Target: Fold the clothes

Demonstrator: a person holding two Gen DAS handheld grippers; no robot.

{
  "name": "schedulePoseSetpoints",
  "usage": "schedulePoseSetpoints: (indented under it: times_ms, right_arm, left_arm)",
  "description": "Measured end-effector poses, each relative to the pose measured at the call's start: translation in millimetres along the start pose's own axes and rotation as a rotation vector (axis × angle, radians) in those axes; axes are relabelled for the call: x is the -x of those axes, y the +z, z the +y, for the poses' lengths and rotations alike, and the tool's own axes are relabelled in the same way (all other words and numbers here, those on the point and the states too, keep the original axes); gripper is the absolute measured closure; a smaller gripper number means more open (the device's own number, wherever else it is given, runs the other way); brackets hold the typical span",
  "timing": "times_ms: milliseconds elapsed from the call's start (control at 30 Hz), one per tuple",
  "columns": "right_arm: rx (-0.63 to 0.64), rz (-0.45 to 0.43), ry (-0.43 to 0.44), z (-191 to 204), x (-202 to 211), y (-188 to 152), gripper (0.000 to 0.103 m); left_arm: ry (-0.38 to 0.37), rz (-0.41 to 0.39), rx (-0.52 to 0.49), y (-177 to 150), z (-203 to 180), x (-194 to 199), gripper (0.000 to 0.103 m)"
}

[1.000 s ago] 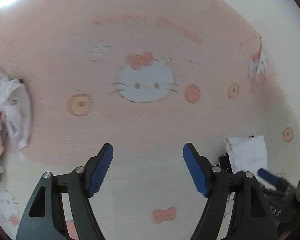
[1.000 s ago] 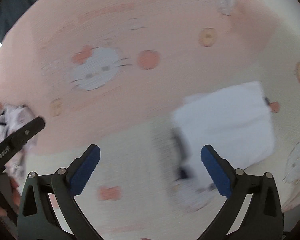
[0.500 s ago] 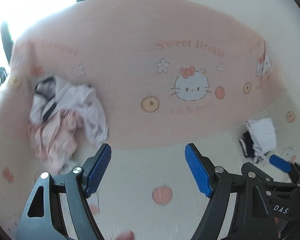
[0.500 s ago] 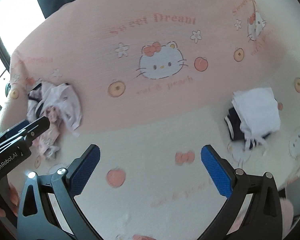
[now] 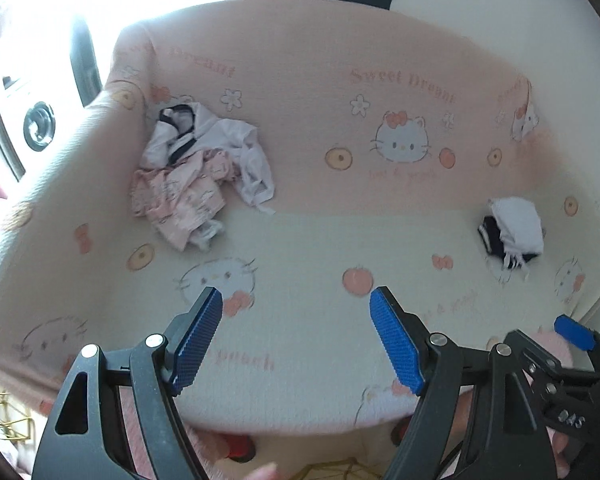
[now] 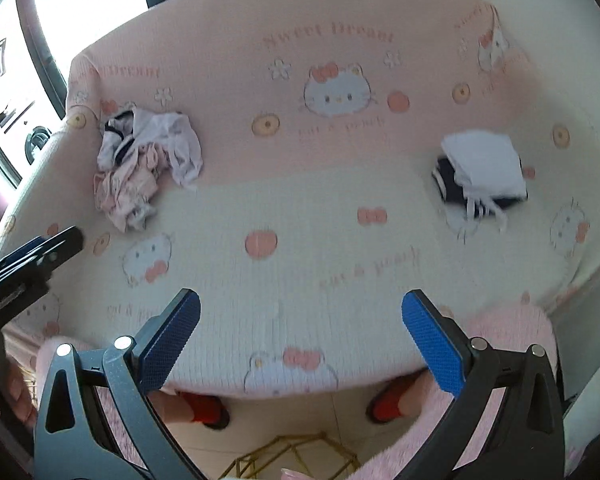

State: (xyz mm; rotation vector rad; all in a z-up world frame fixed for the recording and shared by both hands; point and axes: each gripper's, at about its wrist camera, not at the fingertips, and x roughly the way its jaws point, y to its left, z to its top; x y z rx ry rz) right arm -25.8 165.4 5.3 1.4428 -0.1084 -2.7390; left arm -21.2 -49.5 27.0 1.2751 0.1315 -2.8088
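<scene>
A crumpled pile of white and pink clothes (image 5: 204,168) (image 6: 144,160) lies at the left of a sofa. A folded white garment on a dark one (image 5: 514,230) (image 6: 482,168) rests at the right of the seat. My left gripper (image 5: 296,336) is open and empty, held back above the seat's front edge. My right gripper (image 6: 300,336) is open too, with nothing between its blue pads, also over the front edge. Part of the right gripper shows low at the right of the left wrist view.
The sofa wears a pink and cream cat-print cover (image 6: 300,240). Red slippers (image 6: 204,408) and pink sleeves show below the front edge. A gold wire frame (image 6: 296,456) sits on the floor. A bright window (image 5: 40,60) is at the far left.
Both grippers have pulled back and up from the sofa, so the whole seat, the crumpled pile and the folded stack have come into view. Both stay open.
</scene>
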Motion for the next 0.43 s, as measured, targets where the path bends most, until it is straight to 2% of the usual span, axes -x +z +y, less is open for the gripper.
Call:
schedulePoseSetpoints:
  times_ms: [167, 300, 433]
  right_arm:
    - [0.002, -0.001, -0.005, -2.7, 5.6, -10.8, 0.001]
    - [0.013, -0.017, -0.006, 0.4, 11.5, -13.0, 0.001]
    - [0.023, -0.027, -0.006, -0.4, 14.1, -13.8, 0.001]
  left_arm:
    - [-0.066, 0.006, 0.034, -23.2, -7.1, 12.8, 0.025]
    - [-0.081, 0.022, 0.010, -30.4, -14.4, 11.0, 0.025]
    - [-0.078, 0.001, 0.014, -29.2, -14.1, 14.7, 0.025]
